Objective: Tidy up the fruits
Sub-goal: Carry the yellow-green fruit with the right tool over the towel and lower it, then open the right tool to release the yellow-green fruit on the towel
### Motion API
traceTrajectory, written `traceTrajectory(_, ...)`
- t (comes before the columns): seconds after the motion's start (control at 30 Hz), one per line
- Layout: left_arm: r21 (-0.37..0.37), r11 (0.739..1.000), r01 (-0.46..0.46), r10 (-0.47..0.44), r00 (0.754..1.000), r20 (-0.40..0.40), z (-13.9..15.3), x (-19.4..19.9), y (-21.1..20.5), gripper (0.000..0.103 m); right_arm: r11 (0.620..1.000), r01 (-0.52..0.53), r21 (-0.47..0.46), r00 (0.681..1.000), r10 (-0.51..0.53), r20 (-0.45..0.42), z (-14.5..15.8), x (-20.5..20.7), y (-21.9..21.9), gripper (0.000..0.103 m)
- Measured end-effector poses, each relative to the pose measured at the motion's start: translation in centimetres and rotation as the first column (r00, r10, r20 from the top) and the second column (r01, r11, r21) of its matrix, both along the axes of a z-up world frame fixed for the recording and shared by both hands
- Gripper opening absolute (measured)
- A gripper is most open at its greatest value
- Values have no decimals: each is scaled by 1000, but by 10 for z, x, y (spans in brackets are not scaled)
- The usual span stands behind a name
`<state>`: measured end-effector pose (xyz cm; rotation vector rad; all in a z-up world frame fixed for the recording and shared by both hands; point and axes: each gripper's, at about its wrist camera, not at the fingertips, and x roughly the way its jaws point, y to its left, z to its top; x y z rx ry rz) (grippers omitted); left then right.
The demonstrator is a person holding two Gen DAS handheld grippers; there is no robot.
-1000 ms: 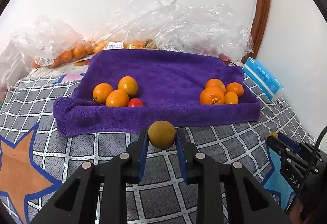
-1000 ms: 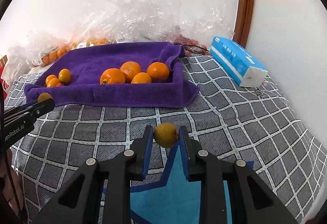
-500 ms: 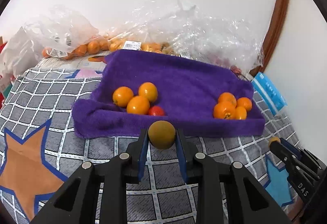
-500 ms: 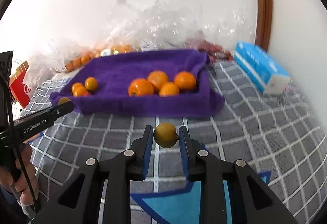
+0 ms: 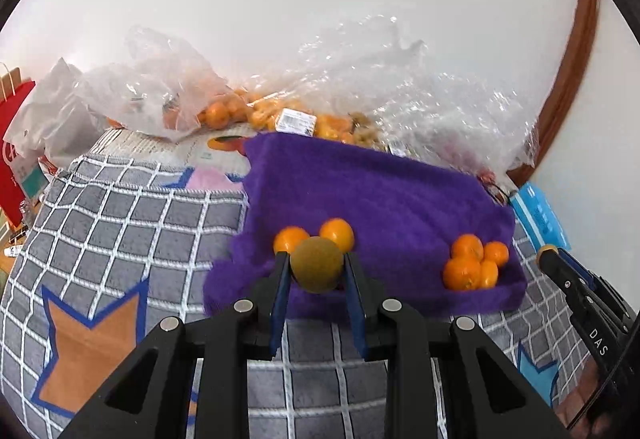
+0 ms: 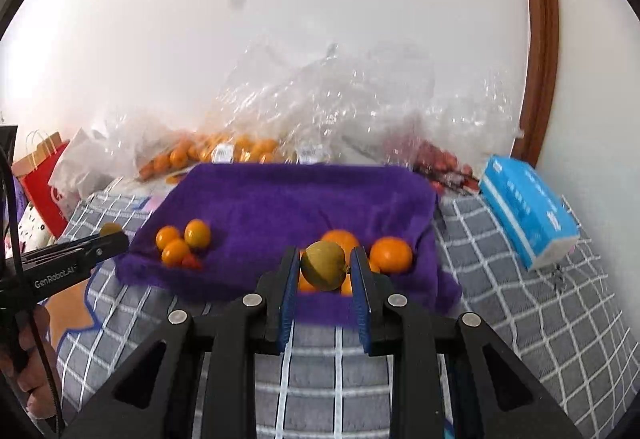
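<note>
Fruits: two dull yellow-green ones were held, one per gripper. The left gripper (image 5: 317, 273) was clamped on a greenish-brown fruit (image 5: 317, 263), held above the near left edge of the purple towel (image 5: 360, 191). The right gripper (image 6: 324, 271) was clamped on a yellow-green fruit (image 6: 323, 266), held above the towel's near right part. On the towel, the left group (image 6: 182, 242) counted three small oranges plus one small red fruit; the left wrist view showed only two of them behind the held fruit. The right group (image 5: 474, 266) counted four oranges in the left wrist view. The towel lay on a grey checked cloth (image 6: 520, 299). Behind it sat clear plastic bags (image 5: 168, 95) of oranges, number uncertain. One blue tissue pack (image 6: 528, 211) lay right of the towel.
</note>
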<state>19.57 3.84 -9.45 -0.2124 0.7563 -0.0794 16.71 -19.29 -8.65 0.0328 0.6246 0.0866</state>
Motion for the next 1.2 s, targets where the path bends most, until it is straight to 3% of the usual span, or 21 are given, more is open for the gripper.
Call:
traceTrajectory(0.27, -26, 1000, 15, -16, 999, -35, -6, 37, -7, 25, 1000, 14, 10, 1000, -14, -13, -3, 40, -9, 26)
traceTrajectory(0.43, -21, 999, 50, -52, 994, -92, -26, 62, -28, 25, 1000, 17, 17, 999, -16, -52, -25, 57, -13, 26)
traceTrajectory(0.67, 46, 998, 46, -43, 996, -74, -40, 64, -43, 25, 998, 16, 61, 996, -10, -85, -49, 65, -20, 26)
traceTrajectory(0.93, 25, 998, 50, -48, 996, -72, -43, 68, -41, 26, 999, 11, 39, 995, -7, -102, -59, 70, -14, 26)
traceTrajectory(1.07, 33, 998, 52, -49, 996, -69, -43, 68, -42, 26, 999, 23, 40, 994, -18, -107, -62, 71, -14, 31)
traceTrajectory(1.13, 48, 997, 53, -50, 996, -68, -44, 69, -44, 28, 999, 24, 36, 994, -20, -103, -63, 71, -14, 32)
traceTrajectory(1.2, 76, 995, 67, -62, 996, -67, -43, 68, -47, 44, 999, 29, 29, 995, -26, -93, -62, 69, -14, 37)
